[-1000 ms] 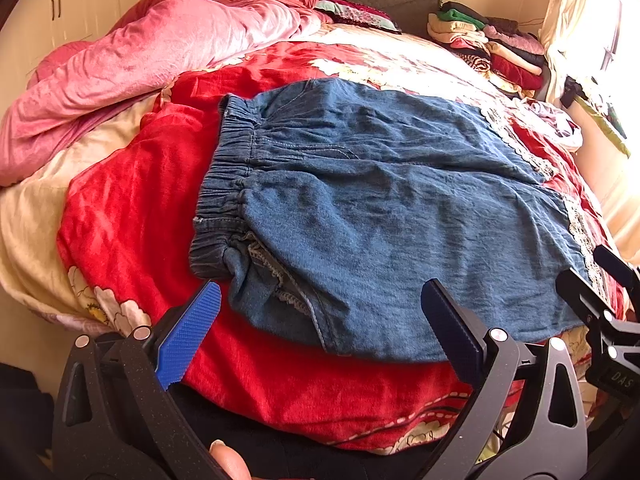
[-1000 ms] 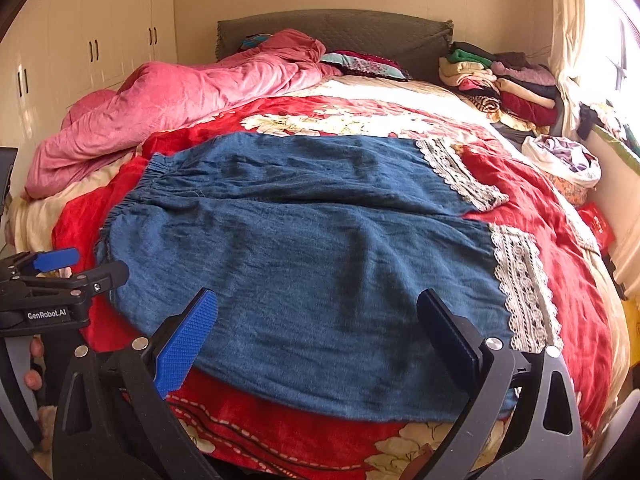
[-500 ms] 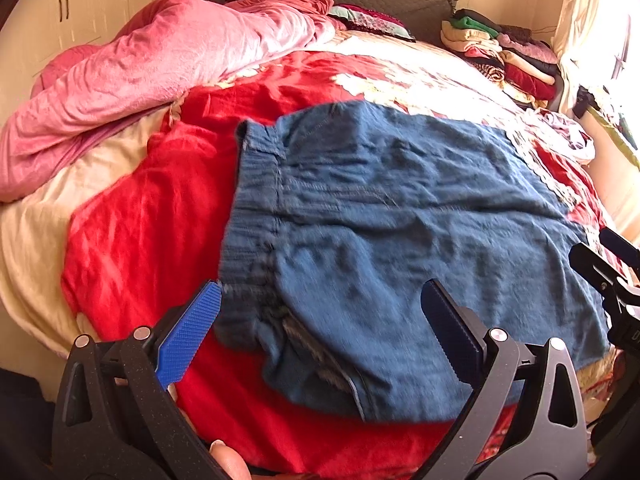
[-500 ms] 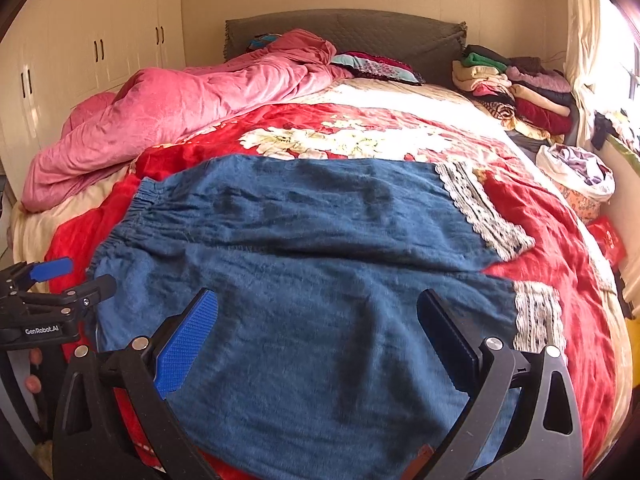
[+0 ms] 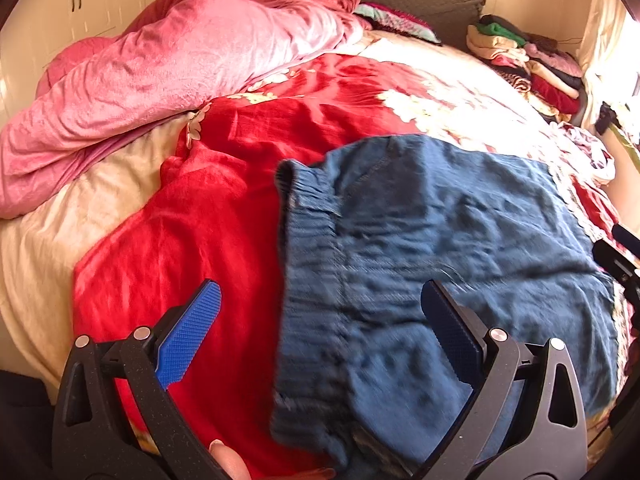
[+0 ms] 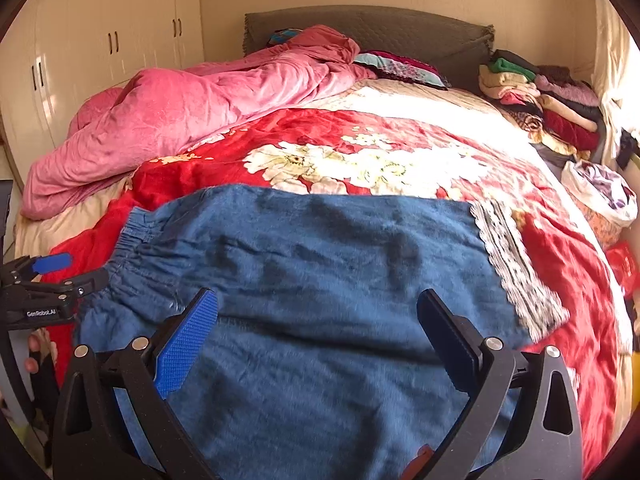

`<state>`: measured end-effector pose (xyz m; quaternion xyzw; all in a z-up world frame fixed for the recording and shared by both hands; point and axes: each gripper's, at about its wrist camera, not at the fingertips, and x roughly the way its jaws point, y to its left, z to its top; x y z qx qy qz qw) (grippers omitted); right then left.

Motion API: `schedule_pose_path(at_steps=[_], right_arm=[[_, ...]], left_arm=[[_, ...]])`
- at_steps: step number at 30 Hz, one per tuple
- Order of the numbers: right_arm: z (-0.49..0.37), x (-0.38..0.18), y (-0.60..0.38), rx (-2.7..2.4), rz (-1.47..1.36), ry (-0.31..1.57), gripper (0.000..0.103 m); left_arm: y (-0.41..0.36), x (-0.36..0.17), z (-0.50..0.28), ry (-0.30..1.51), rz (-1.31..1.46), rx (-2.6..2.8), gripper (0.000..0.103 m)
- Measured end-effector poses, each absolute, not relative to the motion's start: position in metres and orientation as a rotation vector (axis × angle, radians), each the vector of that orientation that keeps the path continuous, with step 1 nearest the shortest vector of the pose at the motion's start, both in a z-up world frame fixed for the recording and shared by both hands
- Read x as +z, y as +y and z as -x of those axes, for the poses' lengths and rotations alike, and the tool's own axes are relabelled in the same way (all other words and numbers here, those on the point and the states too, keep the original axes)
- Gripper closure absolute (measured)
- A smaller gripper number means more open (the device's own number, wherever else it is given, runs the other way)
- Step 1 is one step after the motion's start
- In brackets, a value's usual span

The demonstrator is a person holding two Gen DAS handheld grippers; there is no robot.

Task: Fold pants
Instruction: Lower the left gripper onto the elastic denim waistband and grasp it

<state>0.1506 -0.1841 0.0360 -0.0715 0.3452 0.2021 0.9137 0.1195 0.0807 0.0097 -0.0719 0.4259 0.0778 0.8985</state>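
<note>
Denim pants spread on the bed, both tools wide and empty above them

The pants lie flat on the red floral blanket, directly under and ahead of the right tool; their elastic waistband sits just ahead of the left tool, between its fingers, and the lace hem lies ahead and to the right of the right tool. Both tools stand wide apart, gripping nothing. The denim looks soft, fairly heavy and limp, likely to sag and drag on the plush blanket. The gathered waistband and the near edge by the hem seem the firmest places to pinch.
</note>
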Motion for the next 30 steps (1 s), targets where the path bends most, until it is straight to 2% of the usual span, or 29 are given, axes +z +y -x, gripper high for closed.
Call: schedule_pose_path(at_steps=[11, 26, 27, 28, 30], right_arm=[[-0.23, 0.018, -0.134, 0.5, 0.261, 0.788, 0.004], [-0.302, -0.005, -0.076, 0.617, 0.402, 0.846, 0.004], [-0.306, -0.006, -0.075, 0.624, 0.396, 0.857, 0.004], [-0.308, -0.007, -0.073, 0.636, 0.39, 0.864, 0.004], [-0.312, -0.008, -0.068, 0.651, 0.398, 0.862, 0.004]], left_arm=[[0.126, -0.01, -0.174, 0.97, 0.154, 0.228, 0.009], [0.143, -0.027, -0.227, 0.994, 0.247, 0.076, 0.011], [0.143, -0.028, -0.228, 0.991, 0.245, 0.071, 0.021], [0.143, -0.029, -0.231, 0.99, 0.244, 0.057, 0.039], [0.142, -0.032, -0.234, 0.992, 0.257, 0.02, 0.059]])
